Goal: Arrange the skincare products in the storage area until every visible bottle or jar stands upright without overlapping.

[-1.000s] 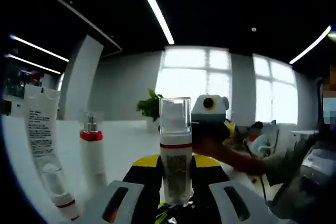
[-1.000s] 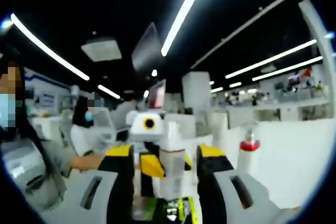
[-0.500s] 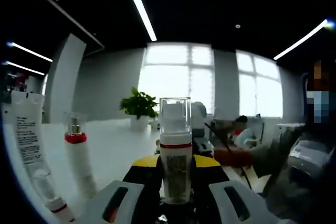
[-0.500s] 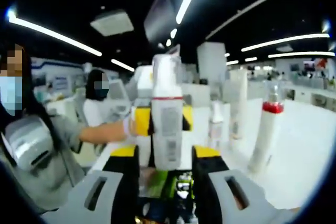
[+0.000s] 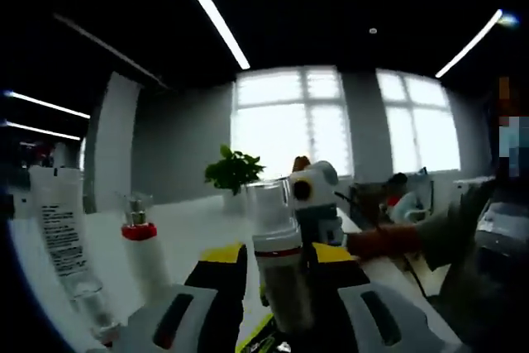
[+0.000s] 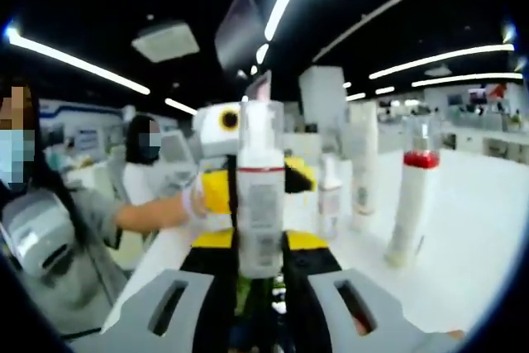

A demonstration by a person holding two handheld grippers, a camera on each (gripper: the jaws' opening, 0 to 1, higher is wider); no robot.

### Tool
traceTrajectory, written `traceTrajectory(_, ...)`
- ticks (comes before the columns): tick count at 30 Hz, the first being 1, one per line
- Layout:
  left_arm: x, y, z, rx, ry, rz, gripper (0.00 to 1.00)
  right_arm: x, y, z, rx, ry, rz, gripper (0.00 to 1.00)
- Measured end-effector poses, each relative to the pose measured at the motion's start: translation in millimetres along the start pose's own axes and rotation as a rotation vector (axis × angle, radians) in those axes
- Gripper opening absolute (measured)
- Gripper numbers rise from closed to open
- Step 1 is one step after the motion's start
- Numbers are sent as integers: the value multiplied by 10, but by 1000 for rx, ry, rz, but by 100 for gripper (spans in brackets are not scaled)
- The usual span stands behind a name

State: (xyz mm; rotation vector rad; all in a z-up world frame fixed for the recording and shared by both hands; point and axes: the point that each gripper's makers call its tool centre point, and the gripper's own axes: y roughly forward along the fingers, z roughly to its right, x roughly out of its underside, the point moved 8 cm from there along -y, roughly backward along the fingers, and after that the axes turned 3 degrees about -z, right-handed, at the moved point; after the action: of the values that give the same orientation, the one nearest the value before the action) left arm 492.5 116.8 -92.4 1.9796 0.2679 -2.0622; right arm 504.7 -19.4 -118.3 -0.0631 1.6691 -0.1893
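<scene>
Between both hand-held grippers, the pump bottle (image 6: pixel 260 196) stands upright, cap uppermost.

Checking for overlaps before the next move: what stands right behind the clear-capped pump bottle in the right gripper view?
Behind the pump bottle sits the left gripper, yellow and black. The bottle covers its jaw tips, so contact cannot be judged.

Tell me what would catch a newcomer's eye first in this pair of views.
The white pump bottle with a red band and clear cap, upright and dead centre in both views, standing between each gripper's jaws. Next, the red-collared bottle upright on the white table to the right in the right gripper view. In the left gripper view, a tall printed tube stands at the left edge.
</scene>
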Motion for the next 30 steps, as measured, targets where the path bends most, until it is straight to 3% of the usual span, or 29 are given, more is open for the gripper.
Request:
traceTrajectory(3, -58, -79, -121, -80, -14, 50, 38, 26, 14, 91, 32, 8, 14, 19)
traceTrajectory(7, -153, -197, -243, -186, 10, 119, 33, 149, 34, 311, 144, 25, -57, 19)
traceTrajectory(10, -198, -238, -249, -205, 12, 161, 28, 213, 54, 472, 225, 54, -109, 19)
traceTrajectory(14, -226, -256, -256, -211, 8, 177, 28, 240, 71, 560, 229, 65, -83, 19)
traceTrajectory(23, -231, -245, -246, -227, 29, 177, 28, 377, 124, 587, 220, 27, -149, 19)
traceTrajectory(30, -239, -250, -239, -227, 24, 183, 27, 404, 77, 551, 196, -41, -91, 19)
